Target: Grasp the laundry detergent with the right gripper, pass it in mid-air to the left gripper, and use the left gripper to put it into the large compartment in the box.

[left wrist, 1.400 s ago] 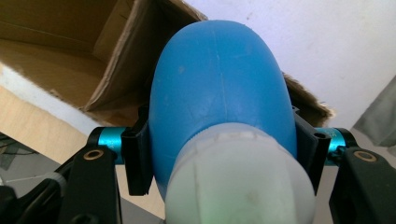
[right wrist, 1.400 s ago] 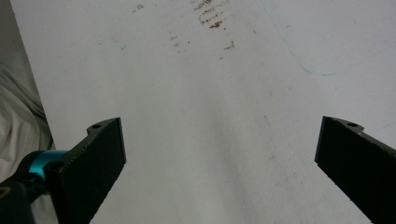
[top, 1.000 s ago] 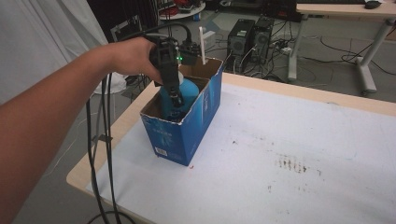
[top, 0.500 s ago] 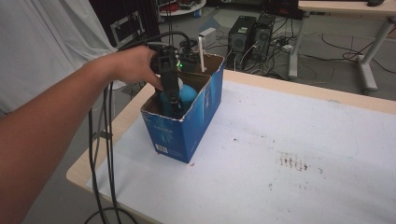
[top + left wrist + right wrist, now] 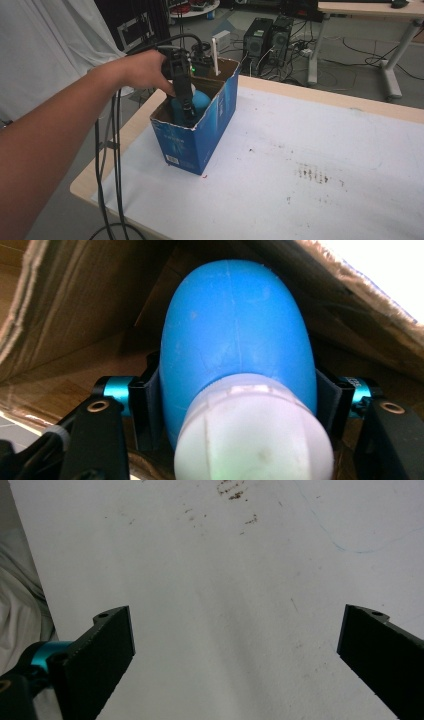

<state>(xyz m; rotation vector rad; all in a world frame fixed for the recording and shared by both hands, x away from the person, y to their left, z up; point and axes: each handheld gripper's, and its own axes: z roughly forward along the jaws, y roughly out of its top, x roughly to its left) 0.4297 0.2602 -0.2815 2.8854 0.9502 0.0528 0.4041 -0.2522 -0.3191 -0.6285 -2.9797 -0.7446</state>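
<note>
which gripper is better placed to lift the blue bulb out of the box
Left. The left gripper is down inside the blue cardboard box, its fingers closed against both sides of the blue bulb. The right gripper is open over bare white table.

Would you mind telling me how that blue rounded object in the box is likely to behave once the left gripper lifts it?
The blue object has a smooth, curved surface, so it may slip between the left gripper's jaws, which clasp its sides. Its egg-like shape suggests it would roll if set on the table. It looks hollow plastic, probably light, though that is uncertain. The cardboard box closely surrounds it.
</note>
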